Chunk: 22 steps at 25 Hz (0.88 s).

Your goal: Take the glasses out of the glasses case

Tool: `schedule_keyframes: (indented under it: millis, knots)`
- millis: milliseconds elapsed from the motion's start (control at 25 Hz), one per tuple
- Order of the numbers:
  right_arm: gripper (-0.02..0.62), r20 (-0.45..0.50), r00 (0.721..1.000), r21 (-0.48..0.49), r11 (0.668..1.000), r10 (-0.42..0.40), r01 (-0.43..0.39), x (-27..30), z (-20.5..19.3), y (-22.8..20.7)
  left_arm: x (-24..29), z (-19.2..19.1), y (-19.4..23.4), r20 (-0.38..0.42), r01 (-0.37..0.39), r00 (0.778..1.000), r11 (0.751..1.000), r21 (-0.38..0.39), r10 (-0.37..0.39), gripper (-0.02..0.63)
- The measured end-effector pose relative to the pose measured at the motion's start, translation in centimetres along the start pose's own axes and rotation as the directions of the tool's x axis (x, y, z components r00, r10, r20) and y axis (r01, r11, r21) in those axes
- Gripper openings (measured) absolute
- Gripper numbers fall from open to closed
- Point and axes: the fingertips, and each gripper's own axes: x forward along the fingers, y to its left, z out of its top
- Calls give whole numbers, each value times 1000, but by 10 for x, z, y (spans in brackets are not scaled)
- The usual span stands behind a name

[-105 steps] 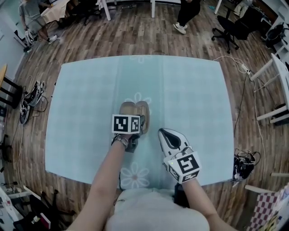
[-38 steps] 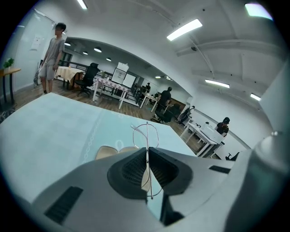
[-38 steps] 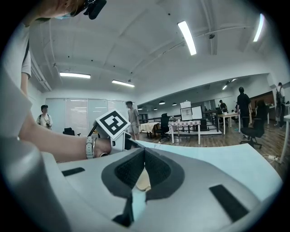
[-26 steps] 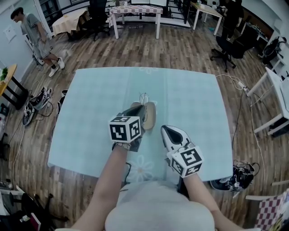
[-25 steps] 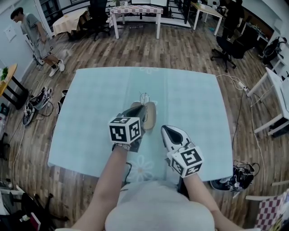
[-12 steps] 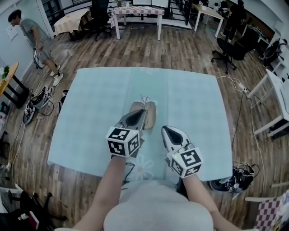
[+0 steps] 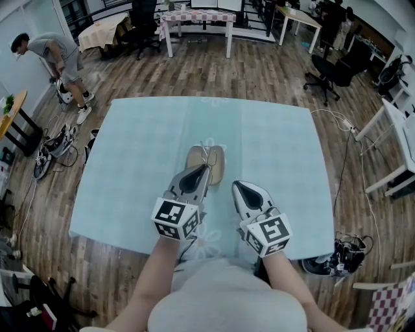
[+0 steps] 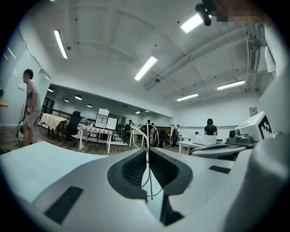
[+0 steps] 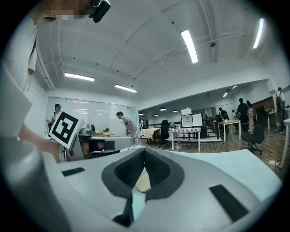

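1. Pale blue checked tablecloth below you.
2. Your left gripper is pinching the thin wire-framed glasses; the lenses are hard to make out.
3. The tan open glasses case lies on the cloth, partly hidden behind that gripper.
4. Your right gripper is clenched on nothing.

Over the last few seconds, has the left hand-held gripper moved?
Yes. The left hand-held gripper has drawn back from over the tan oval glasses case, toward the person.

Floor: dark wood planks.
Table: pale blue checked cloth with flower prints.
Far table: white legs, checked cloth.
Side table: cream cloth.
Office chair: black.
Ceiling: white, with strip lights.
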Motion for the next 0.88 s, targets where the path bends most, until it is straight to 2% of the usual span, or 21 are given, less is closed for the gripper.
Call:
schedule_keyframes:
  millis: [400,560,880]
  knots:
    - [6,28,999,-42,999,33,-32,-4,5,14,-21,8,-19,120,41,992,999,28,-44,28]
    - [6,59,998,-62,998,28,-25,-8,9,18,-28,9,-25,137,43,989,998,40,-48,28]
    - [6,40,999,-96,995,11,-7,-12,6,20,-37,7,-27,143,34,989,999,31,-38,28]
